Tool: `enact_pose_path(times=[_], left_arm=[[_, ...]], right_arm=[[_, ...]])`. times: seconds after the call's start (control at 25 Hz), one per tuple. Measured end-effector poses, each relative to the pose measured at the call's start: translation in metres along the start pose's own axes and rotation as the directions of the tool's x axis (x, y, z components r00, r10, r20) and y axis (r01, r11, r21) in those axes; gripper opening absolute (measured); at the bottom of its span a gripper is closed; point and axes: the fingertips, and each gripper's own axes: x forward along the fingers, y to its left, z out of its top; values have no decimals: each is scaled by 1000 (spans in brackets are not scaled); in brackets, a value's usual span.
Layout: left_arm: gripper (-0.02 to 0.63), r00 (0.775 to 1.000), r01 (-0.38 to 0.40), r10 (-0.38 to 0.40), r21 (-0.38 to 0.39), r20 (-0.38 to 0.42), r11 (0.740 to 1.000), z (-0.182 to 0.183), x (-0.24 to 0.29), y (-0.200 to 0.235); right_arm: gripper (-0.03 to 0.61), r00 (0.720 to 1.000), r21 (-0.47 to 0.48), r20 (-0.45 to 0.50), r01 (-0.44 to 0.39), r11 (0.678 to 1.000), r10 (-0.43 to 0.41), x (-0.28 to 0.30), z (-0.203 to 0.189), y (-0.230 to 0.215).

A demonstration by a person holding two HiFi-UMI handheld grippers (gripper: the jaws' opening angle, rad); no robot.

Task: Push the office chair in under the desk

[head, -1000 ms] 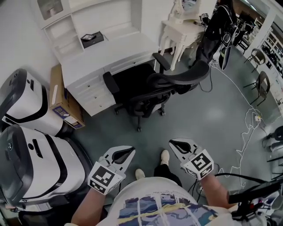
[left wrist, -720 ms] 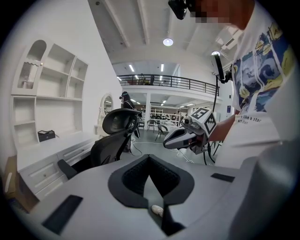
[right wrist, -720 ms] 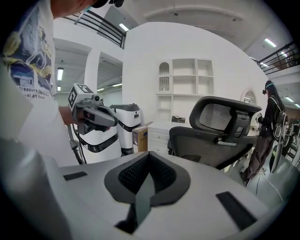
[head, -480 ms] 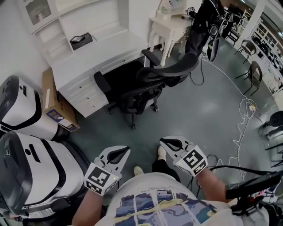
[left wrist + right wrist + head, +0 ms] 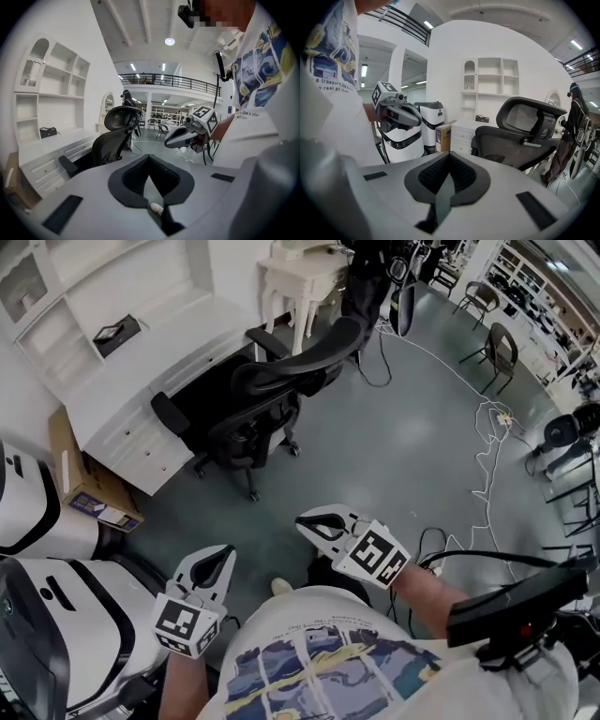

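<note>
The black mesh office chair [image 5: 251, 401] stands with its seat partly under the white desk [image 5: 141, 381] and its backrest [image 5: 314, 348] sticking out over the grey floor. Both grippers hang near the person's body, well short of the chair and touching nothing. My left gripper [image 5: 221, 557] is shut and empty, low on the left. My right gripper [image 5: 311, 520] is shut and empty too, pointing toward the chair. The left gripper view shows the chair [image 5: 114, 136] ahead, beyond the shut left gripper [image 5: 149, 159]. The right gripper view shows the chair [image 5: 520, 133] to the right of the shut right gripper [image 5: 449, 159].
Two large white machines [image 5: 42, 601] crowd the left side, with a cardboard box [image 5: 89, 501] beside the desk. A small white table [image 5: 298, 268] and a dark figure [image 5: 373, 282] stand behind the chair. Cables [image 5: 487, 442] trail across the floor on the right, near other chairs [image 5: 502, 343].
The view has swung, so chair and desk sit further up and left in the frame. The left gripper dropped lower left, the right shifted left. Both stayed shut; the chair has not moved against the desk.
</note>
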Motion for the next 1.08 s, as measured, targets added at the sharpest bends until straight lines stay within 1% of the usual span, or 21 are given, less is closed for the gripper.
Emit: enact_pose_path(times=[0.32, 0.56, 0.8, 1.08], left_arm=[[12, 1000, 23, -23, 3, -19, 1000, -5, 3, -8], [12, 999, 36, -36, -6, -34, 999, -10, 12, -6], [12, 997, 58, -57, 14, -59, 998, -8, 28, -5], [12, 993, 82, -80, 23, -84, 996, 0, 58, 1]], right_arm=[[25, 1000, 4, -6, -9, 1000, 9, -3, -5, 10], [25, 1000, 15, -12, -7, 1000, 7, -1, -11, 7], [25, 1000, 26, -17, -6, 1000, 6, -1, -14, -6], [25, 1000, 39, -26, 0, 999, 1, -2, -18, -31]])
